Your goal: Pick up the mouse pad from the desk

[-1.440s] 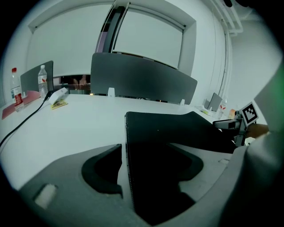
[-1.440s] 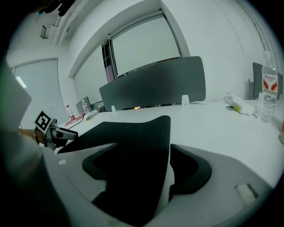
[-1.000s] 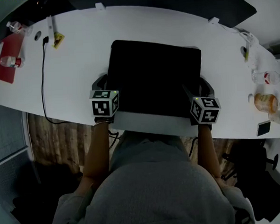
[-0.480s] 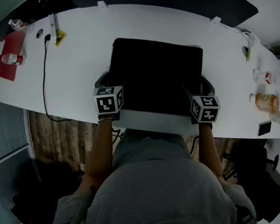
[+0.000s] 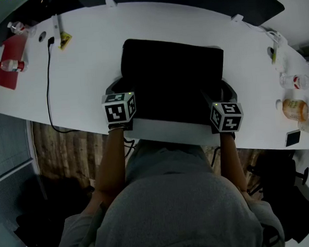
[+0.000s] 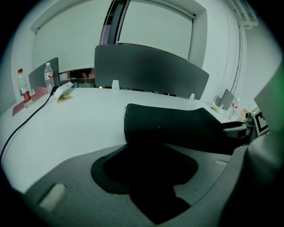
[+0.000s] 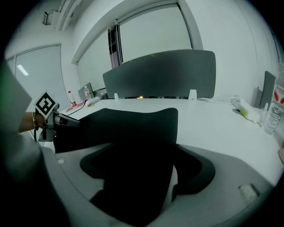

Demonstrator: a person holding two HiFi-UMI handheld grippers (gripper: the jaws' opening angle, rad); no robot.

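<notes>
Grasp step, looks like: black rectangular fabric mouse pad [image 5: 173,82] is laid flat mid-desk. Its 7 o'clock corner has just been closed in on by the left gripper [image 6: 146,175], though it isn't clamped yet. The right gripper [image 7: 137,177] is held wide open around the 5 o'clock corner. Both probably need to be squeezed shut before any lift.

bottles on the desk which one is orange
The orange bottle at the right end of the desk, beside the clear red-labelled bottle; the others look clear or pale.

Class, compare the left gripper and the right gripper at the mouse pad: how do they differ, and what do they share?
The left gripper is at the near left corner of the mouse pad, the right gripper at its near right corner. The left gripper's jaws have just been closing and stand narrower; the right gripper's stand wide. Both have the pad's near edge between their jaws, not yet clamped.
</notes>
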